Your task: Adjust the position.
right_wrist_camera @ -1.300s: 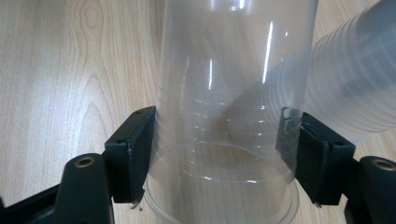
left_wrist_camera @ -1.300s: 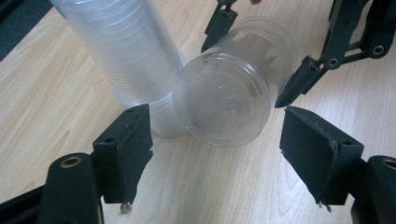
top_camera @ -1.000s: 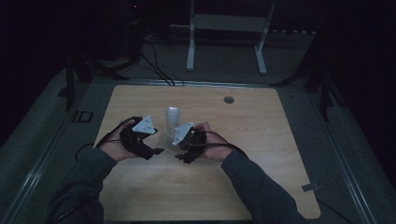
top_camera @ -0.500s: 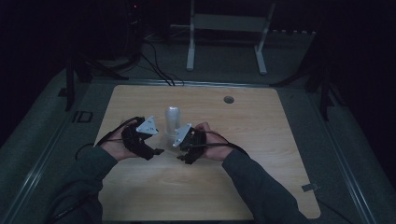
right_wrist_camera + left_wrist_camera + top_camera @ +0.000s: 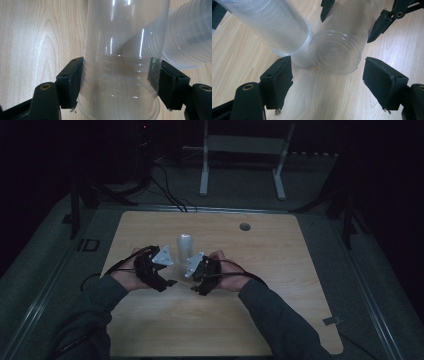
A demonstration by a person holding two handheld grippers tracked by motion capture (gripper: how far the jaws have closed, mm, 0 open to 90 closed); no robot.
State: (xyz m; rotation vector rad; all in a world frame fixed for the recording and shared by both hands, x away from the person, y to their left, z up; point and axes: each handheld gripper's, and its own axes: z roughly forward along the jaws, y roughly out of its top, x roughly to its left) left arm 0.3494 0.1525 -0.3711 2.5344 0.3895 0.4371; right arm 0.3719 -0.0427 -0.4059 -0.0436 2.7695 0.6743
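A tall stack of clear plastic cups (image 5: pixel 185 246) stands upside down near the middle of the wooden table (image 5: pixel 280 270). My right gripper (image 5: pixel 120 85) is shut on a single clear cup (image 5: pixel 122 50), its pads pressing the wall near the rim. The stack of cups (image 5: pixel 190 37) lies just behind it. In the left gripper view that single cup (image 5: pixel 337 50) points its base at me, touching the stack of cups (image 5: pixel 269 27). My left gripper (image 5: pixel 327 85) is open, its jaws wide on either side just short of the cup's base. From above, left gripper (image 5: pixel 169 279) and right gripper (image 5: pixel 194 284) nearly meet.
A round cable hole (image 5: pixel 244 226) sits in the table's far side. A white metal stand (image 5: pixel 242 160) and black cables (image 5: pixel 165 190) lie on the dark floor beyond the far edge. Bare wood spreads to the right and toward the front edge.
My left gripper has edged slightly right, toward the cup held in the right gripper. The right gripper and the stack have stayed put.
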